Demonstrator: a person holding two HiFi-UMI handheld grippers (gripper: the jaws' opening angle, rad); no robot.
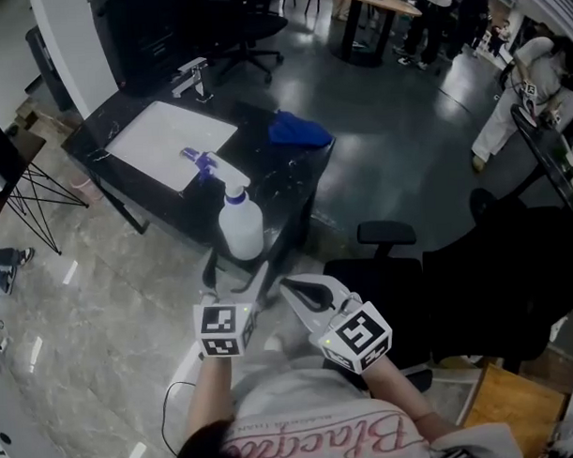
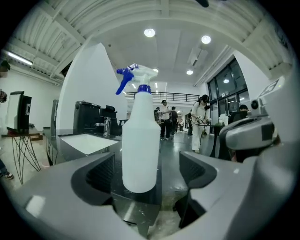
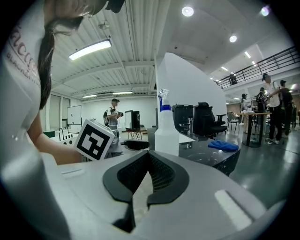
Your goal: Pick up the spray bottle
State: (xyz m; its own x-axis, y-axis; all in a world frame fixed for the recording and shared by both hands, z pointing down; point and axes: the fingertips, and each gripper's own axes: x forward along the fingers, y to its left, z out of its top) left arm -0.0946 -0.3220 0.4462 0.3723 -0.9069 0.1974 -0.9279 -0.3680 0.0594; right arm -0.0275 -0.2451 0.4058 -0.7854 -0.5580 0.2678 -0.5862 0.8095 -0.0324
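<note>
Dark worktop (image 1: 257,145) stands on a grey floor in an open office, with people and chairs well behind it. On it lie a white panel (image 1: 171,141) and a blue cloth (image 1: 299,129). The spray bottle (image 1: 240,225) stands upright at the near corner, just beside the panel. It is white with a blue trigger head, and I cannot tell what is in it. The left gripper (image 2: 147,174) is near that corner with its jaws wide apart. The bottle shows in the gap just ahead of them, and neither pad touches it. The right gripper (image 3: 147,177) is beside the left one, its jaws pressed together on nothing, and it is aimed toward the bottle.
</note>
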